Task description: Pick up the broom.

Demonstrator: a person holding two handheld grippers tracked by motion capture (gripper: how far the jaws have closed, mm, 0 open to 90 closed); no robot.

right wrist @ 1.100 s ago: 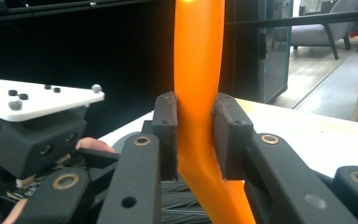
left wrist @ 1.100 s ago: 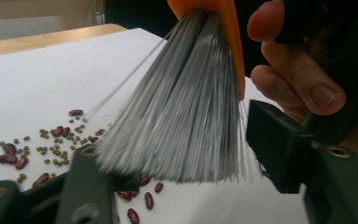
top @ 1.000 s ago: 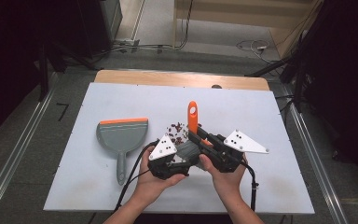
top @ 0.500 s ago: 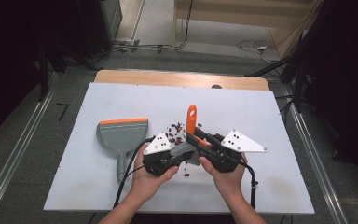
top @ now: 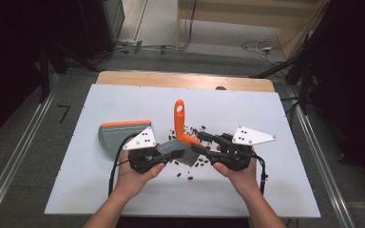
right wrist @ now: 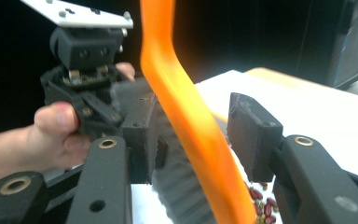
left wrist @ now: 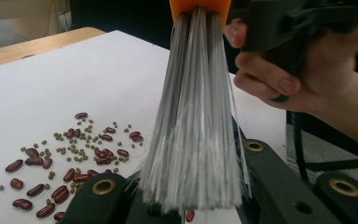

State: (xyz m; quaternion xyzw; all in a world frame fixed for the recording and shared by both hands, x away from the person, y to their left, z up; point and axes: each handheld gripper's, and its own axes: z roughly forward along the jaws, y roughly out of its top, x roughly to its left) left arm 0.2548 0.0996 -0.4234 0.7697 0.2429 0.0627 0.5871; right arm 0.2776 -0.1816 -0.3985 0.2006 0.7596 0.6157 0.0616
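Observation:
A hand brush with an orange handle and grey bristles stands mid-table over scattered red and green beans. My left gripper is shut on the bristles, which run down between its jaws. My right gripper comes in from the right; its jaws have just been opening. The orange handle passes between them with a gap on each side. A grey dustpan with an orange rim lies to the left, behind my left gripper.
More beans lie near the front of the white table, and a patch of beans spreads left of the bristles. The other hand is close on the right. A wooden strip borders the far edge.
The left gripper has shifted left and a little up and closed on the bristles. The right gripper's jaws have parted from the orange handle.

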